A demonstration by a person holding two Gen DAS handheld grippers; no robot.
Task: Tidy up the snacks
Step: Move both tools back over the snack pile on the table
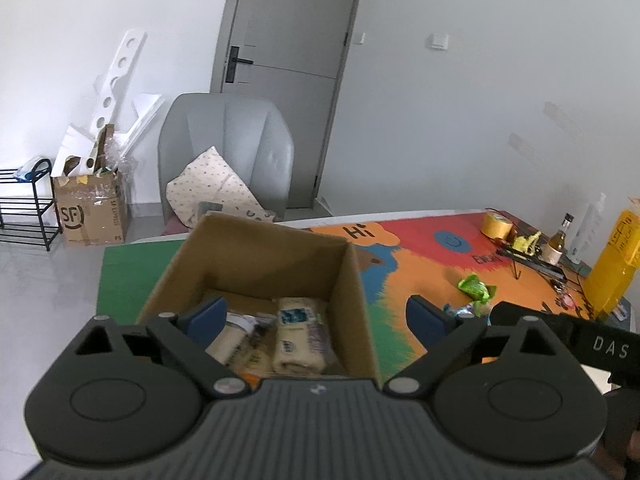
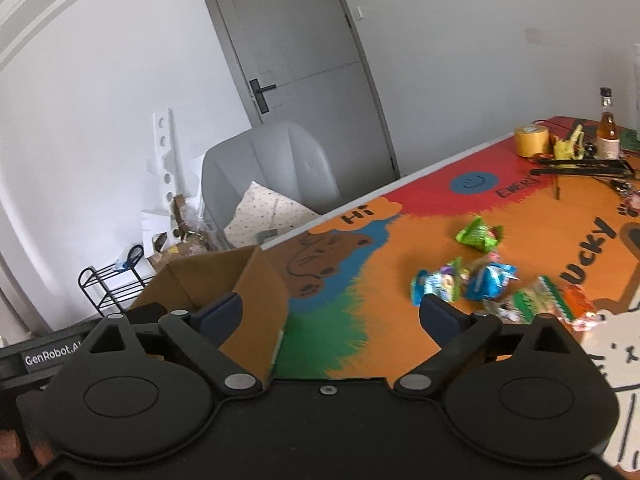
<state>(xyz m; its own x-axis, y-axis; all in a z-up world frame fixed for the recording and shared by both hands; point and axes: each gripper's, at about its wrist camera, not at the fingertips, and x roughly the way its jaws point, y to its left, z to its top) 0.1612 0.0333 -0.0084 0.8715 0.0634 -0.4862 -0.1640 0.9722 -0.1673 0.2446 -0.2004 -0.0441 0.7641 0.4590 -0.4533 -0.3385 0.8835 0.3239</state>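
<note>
An open cardboard box (image 1: 352, 280) stands on the colourful table mat (image 1: 424, 264), with cream-coloured snack packs (image 1: 298, 334) lying inside. My left gripper (image 1: 316, 316) hovers over the box's near side, open, nothing between its blue pads. In the right wrist view the box (image 2: 260, 300) sits at the left. My right gripper (image 2: 330, 314) is open and empty, straddling the box's right wall and the mat (image 2: 400, 248). Loose snacks lie on the mat to the right: a green packet (image 2: 478, 235), blue packets (image 2: 464, 280) and a green-and-orange pile (image 2: 548, 304).
At the table's far right end stand a yellow tape roll (image 2: 531, 140), a small bottle (image 2: 608, 132), a black stand (image 2: 584, 168) and a yellow container (image 1: 616, 264). Behind the table is a grey chair (image 1: 228, 152) with a cushion, a cardboard carton (image 1: 92, 208) and a shoe rack (image 1: 28, 208).
</note>
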